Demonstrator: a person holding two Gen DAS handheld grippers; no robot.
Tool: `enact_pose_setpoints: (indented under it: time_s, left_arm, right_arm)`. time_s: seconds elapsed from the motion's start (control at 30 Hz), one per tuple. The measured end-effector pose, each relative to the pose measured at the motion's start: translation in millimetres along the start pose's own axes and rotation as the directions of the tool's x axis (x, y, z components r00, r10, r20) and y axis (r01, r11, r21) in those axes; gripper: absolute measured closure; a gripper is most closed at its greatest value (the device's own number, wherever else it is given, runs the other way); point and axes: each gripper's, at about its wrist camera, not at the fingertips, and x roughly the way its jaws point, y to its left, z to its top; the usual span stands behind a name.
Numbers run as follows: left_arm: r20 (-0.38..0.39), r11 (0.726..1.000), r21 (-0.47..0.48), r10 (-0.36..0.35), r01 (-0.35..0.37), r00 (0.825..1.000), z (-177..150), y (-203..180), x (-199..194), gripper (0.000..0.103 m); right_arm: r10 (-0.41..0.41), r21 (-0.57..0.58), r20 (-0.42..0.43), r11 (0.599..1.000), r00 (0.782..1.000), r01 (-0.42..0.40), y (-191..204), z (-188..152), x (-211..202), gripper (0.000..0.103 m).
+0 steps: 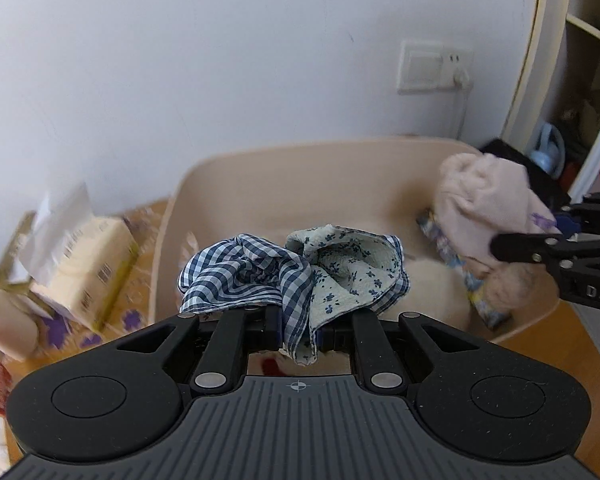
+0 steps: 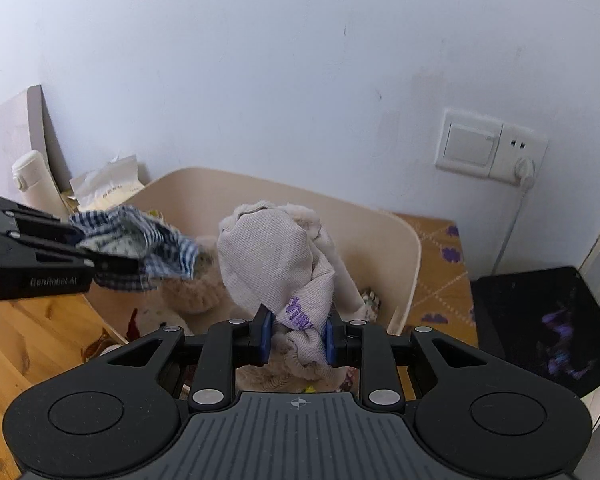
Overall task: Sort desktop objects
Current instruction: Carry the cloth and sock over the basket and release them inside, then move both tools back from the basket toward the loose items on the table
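Observation:
My left gripper (image 1: pixel 298 334) is shut on a blue checked cloth with a floral lining (image 1: pixel 296 276) and holds it above a beige plastic basket (image 1: pixel 300 168). My right gripper (image 2: pixel 296 338) is shut on a pale pink garment with purple print (image 2: pixel 276 264), also held over the basket (image 2: pixel 404 236). In the left wrist view the right gripper (image 1: pixel 500 246) comes in from the right with the pink garment (image 1: pixel 484 196). In the right wrist view the left gripper (image 2: pixel 112 266) comes in from the left with the checked cloth (image 2: pixel 140 248).
The basket holds a fluffy cream item (image 2: pixel 196 288) and a patterned packet (image 1: pixel 452 256). A tissue pack (image 1: pixel 88 264) and a white flask (image 2: pixel 30 180) stand left of the basket. A wall socket (image 2: pixel 492 148), a black panel (image 2: pixel 540 320) and shelves (image 1: pixel 580 80) are at the right.

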Motion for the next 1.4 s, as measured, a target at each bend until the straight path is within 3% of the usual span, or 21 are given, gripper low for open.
enact_pose_setpoints:
  time_s: [0.07, 0.1, 0.2, 0.27, 0.33, 0.7, 0.93, 1.4]
  left_arm:
    - [-0.01, 1.0, 0.006, -0.014, 0.014, 1.0, -1, -2, 1, 0.09]
    - [-0.012, 1.0, 0.011, -0.02, 0.02, 1.0, -2, -3, 2, 0.089]
    - [-0.021, 1.0, 0.015, -0.017, 0.017, 1.0, -1, -5, 3, 0.068]
    - [0.0, 1.0, 0.005, 0.006, -0.006, 1.0, -1, -5, 0, 0.047]
    - [0.015, 1.0, -0.007, 0.017, -0.017, 1.0, 1, -4, -2, 0.042]
    - [0.039, 0.998, -0.043, 0.046, -0.044, 0.998, 0, -2, -21, 0.033]
    - [0.059, 0.995, -0.079, 0.073, -0.069, 0.996, -8, 4, -42, 0.028]
    - [0.039, 0.983, -0.134, 0.129, -0.122, 0.991, -46, 16, -77, 0.028]
  right_arm:
    - [0.0, 0.012, -0.011, 1.0, 1.0, 0.0, 1, -2, 4, 0.077]
    - [0.001, 0.021, -0.022, 1.0, 1.0, 0.0, 1, -3, 6, 0.07]
    - [0.015, 0.046, -0.039, 0.999, 0.999, -0.013, -1, -6, 10, 0.058]
    - [0.017, 0.038, -0.045, 0.999, 0.999, -0.015, -1, -6, 9, 0.047]
    - [0.005, 0.021, -0.039, 1.0, 0.999, -0.004, 0, -7, 6, 0.038]
    - [0.011, 0.036, -0.025, 0.999, 1.0, -0.01, -5, -6, -9, 0.008]
    - [0.011, 0.025, -0.01, 1.0, 1.0, -0.01, -4, -3, -22, 0.0]
    - [0.045, -0.014, -0.012, 0.999, 0.999, -0.045, -2, -21, -53, 0.0]
